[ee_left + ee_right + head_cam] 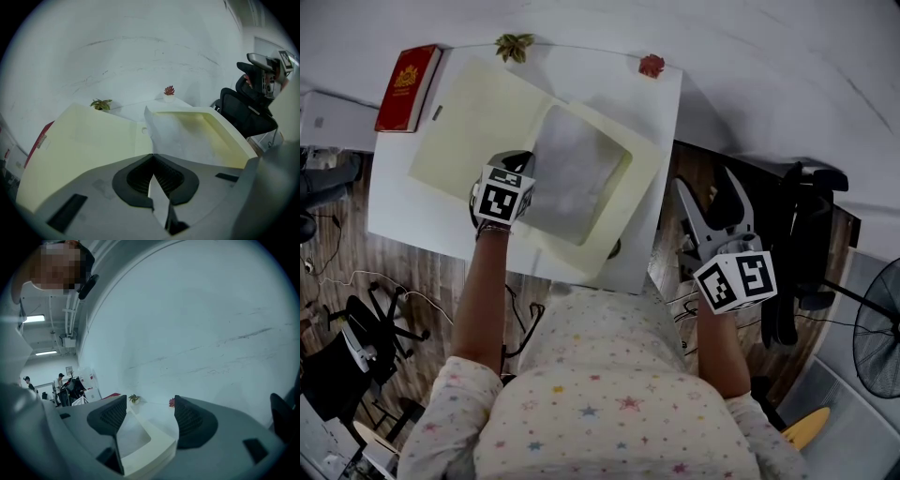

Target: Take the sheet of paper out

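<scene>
Sheet of paper (579,173) is lying half-raised on the right leaf of an open pale yellow folder (478,122) spread across the white counter (661,112) in the head view, with a red book (408,87) sitting at the far left corner. The left tool (525,169) is reaching in at the sheet's near left edge, while the right tool (708,192) is hanging off the counter's right side, well apart from everything. In the left gripper view, the left tool (152,161) is clamping together on the sheet (183,140), whose thin edge is running between the pads and curling up off the folder (79,145). In the right gripper view, the right tool (146,416) is standing apart with nothing between its pads, the folder (150,446) lying beyond. The sheet is looking light, limp and easily creased, so gripping at the edge near a corner and drawing gently is probably suiting it best; the loose folder is likely wanting a steadying press.
</scene>
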Motion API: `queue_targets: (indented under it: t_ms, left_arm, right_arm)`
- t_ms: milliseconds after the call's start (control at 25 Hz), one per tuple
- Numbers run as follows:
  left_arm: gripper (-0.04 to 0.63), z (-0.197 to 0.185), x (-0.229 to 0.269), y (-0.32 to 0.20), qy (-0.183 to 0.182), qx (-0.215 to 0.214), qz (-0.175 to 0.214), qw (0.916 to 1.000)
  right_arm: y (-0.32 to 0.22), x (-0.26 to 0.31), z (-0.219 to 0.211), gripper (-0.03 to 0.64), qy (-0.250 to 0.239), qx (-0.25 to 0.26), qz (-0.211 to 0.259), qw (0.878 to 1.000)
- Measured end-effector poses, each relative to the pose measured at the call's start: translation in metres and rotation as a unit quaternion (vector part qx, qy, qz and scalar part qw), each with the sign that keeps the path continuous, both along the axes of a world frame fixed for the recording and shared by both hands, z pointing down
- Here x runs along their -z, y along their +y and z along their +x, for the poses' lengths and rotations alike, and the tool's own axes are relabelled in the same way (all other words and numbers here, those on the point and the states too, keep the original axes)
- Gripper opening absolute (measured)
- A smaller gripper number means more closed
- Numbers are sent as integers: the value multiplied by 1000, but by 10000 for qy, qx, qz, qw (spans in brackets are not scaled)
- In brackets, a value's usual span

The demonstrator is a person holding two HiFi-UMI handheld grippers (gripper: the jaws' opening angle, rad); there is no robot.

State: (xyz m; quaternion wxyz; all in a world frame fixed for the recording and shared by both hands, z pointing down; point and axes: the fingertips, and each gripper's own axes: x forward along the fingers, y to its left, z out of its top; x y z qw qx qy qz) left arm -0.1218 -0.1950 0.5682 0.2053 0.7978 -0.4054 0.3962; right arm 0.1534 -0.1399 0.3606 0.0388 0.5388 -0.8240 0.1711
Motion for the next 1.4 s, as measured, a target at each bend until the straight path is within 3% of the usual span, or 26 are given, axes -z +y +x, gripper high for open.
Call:
queue_targets:
  t_ms: [1400]
  left_arm:
    - [14,-11,88,3,-163,-34,720,9973]
  right_arm:
    - [15,24,17,302,98,-157,231,9996]
